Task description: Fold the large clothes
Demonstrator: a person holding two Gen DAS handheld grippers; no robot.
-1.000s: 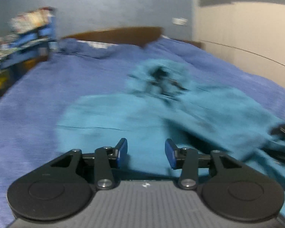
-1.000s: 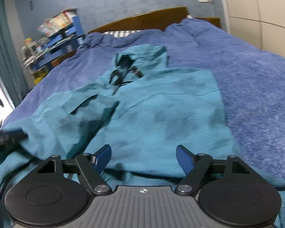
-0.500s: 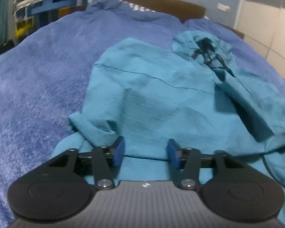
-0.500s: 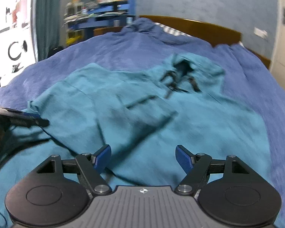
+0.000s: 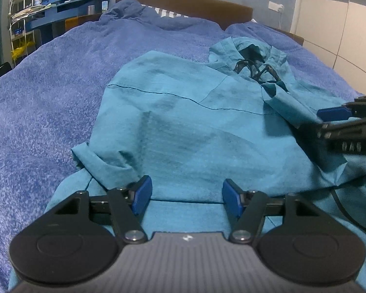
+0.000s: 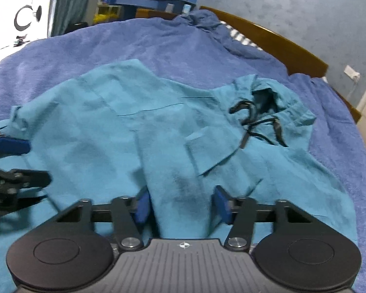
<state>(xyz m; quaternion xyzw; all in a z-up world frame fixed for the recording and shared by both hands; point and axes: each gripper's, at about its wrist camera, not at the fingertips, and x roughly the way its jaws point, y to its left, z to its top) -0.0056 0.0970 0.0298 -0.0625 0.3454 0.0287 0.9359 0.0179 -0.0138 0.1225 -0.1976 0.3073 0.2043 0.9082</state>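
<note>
A teal hooded garment (image 5: 183, 127) lies spread on the blue bed, hood and black drawstrings (image 5: 256, 68) toward the headboard. It also shows in the right wrist view (image 6: 158, 131), with a sleeve folded across its front. My left gripper (image 5: 186, 195) is open just above the garment's lower part, with a rumpled cuff (image 5: 90, 156) to its left. My right gripper (image 6: 183, 205) is open, and a raised fold of teal cloth sits between its blue pads. Each gripper shows at the edge of the other's view.
A blue bedspread (image 5: 48, 97) covers the bed up to a brown wooden headboard (image 5: 195, 2). Blue shelves with clutter (image 5: 61, 0) stand at the far left. White wardrobe doors (image 5: 353, 24) line the right side. A black cable (image 5: 349, 210) lies on the garment.
Both grippers have swung over the garment. My left gripper has opened wider. My right gripper has narrowed and come down around a fold of cloth.
</note>
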